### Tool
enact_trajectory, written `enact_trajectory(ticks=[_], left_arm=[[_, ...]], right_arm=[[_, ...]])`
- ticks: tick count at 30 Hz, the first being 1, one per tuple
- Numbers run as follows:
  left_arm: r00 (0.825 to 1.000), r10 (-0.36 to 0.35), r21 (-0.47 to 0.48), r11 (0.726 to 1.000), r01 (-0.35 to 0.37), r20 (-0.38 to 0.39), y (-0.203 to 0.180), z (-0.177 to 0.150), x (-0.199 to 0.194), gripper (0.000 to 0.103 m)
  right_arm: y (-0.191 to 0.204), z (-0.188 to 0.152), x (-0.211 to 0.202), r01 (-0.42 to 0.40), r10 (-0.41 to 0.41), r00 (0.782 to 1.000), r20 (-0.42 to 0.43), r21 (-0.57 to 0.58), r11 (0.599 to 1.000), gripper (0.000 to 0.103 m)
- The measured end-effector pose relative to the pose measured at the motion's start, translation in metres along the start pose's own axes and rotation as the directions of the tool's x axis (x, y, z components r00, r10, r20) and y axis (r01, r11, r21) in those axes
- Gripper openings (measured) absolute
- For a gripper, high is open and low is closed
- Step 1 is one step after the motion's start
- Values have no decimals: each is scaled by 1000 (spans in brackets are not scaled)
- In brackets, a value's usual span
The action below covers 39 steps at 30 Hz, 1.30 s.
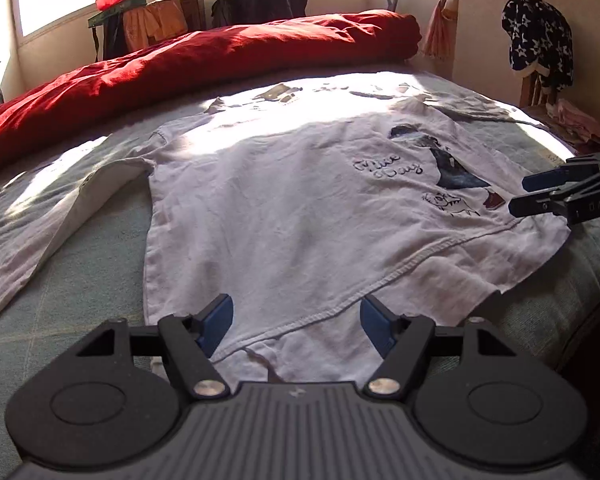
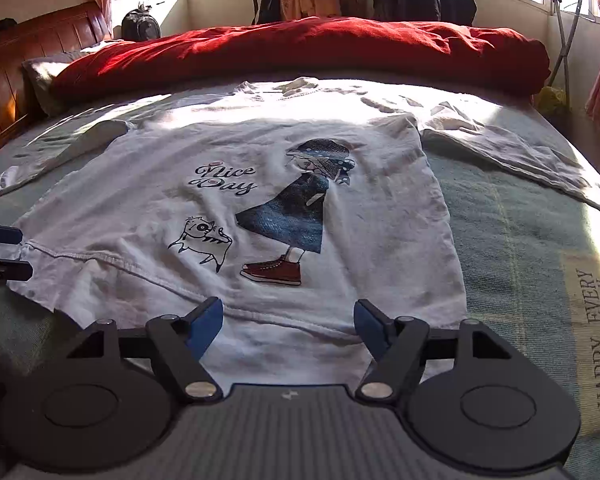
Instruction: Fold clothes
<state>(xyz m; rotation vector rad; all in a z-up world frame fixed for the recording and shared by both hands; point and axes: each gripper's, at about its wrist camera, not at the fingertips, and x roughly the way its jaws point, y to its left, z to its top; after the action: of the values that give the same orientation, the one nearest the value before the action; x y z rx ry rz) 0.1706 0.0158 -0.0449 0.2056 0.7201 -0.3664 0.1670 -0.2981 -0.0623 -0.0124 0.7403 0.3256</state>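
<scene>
White shirt (image 2: pixel 260 200), hem toward grippers

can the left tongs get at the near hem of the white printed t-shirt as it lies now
Probably yes. The left tongs stand open right over the near hem of the white printed t-shirt, which lies flat on the pale green bedspread with nothing on it.

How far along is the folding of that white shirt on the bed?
Barely started. Done: the white shirt lies spread print-up on the bed, both sleeves out to the sides. In hand: nothing; the left gripper and right gripper stand open by the hem. Left: every fold, sleeves included.
</scene>
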Motion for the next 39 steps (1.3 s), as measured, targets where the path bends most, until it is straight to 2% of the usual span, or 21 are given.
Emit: enact_trajectory(ticks=[3, 4, 6, 8, 10, 11, 14, 17, 21, 23, 25, 29, 32, 35, 38, 39], left_arm=[[999, 15, 36, 999, -16, 43, -9, 30, 18, 75], [999, 15, 24, 1000, -16, 30, -8, 32, 27, 75], [1000, 14, -5, 1000, -14, -2, -5, 34, 46, 75], [999, 12, -34, 999, -13, -33, -2, 36, 65, 75], [994, 22, -74, 997, -30, -104, 5, 21, 72, 76], [996, 11, -116, 993, -21, -94, 9, 8, 66, 76], [998, -14, -177, 984, 4, -54, 13, -19, 39, 78], [999, 1, -185, 983, -7, -36, 6, -35, 19, 79], [998, 11, -145, 989, -20, -65, 1, -25, 9, 79], [999, -17, -153, 988, 13, -28, 8, -7, 7, 79], [999, -45, -161, 986, 47, 12, 16, 12, 6, 79], [988, -149, -281, 947, 155, 40, 50, 65, 33, 80], [979, -203, -376, 905, 197, 23, 75, 92, 75, 80], [970, -242, -466, 862, 200, -32, 94, 97, 124, 80], [976, -210, -515, 843, 154, -51, 107, 84, 155, 80], [977, -212, -524, 836, 165, -31, 112, 80, 154, 79]], right_arm=[[22, 34, 10, -31, 36, 996, 76, -71, 997, 85], [30, 44, 17, -44, 52, 995, 88, -89, 995, 85], [45, 57, 40, -89, 95, 994, 60, -99, 991, 87], [58, 56, 63, -93, 94, 996, 6, -108, 990, 87], [65, 43, 70, -79, 77, 997, -18, -122, 989, 87], [66, 34, 70, -68, 65, 998, -23, -130, 989, 89], [70, 9, 66, -38, 34, 999, -33, -142, 989, 103], [60, -4, 54, -43, 42, 999, -15, -77, 996, 103], [59, -5, 45, -38, 36, 999, -28, -70, 997, 103], [52, 5, 38, -70, 68, 997, -40, -37, 997, 103], [36, 22, 31, -118, 118, 993, 4, 19, 993, 103], [-10, 78, 40, -129, 120, 990, 74, 132, 983, 103], [-54, 115, 71, -121, 114, 993, 42, 267, 956, 103], [-87, 126, 112, -110, 122, 992, -12, 358, 927, 103], [-108, 121, 140, -115, 136, 990, -28, 382, 917, 103], [-114, 118, 140, -118, 133, 991, -13, 379, 918, 103]])
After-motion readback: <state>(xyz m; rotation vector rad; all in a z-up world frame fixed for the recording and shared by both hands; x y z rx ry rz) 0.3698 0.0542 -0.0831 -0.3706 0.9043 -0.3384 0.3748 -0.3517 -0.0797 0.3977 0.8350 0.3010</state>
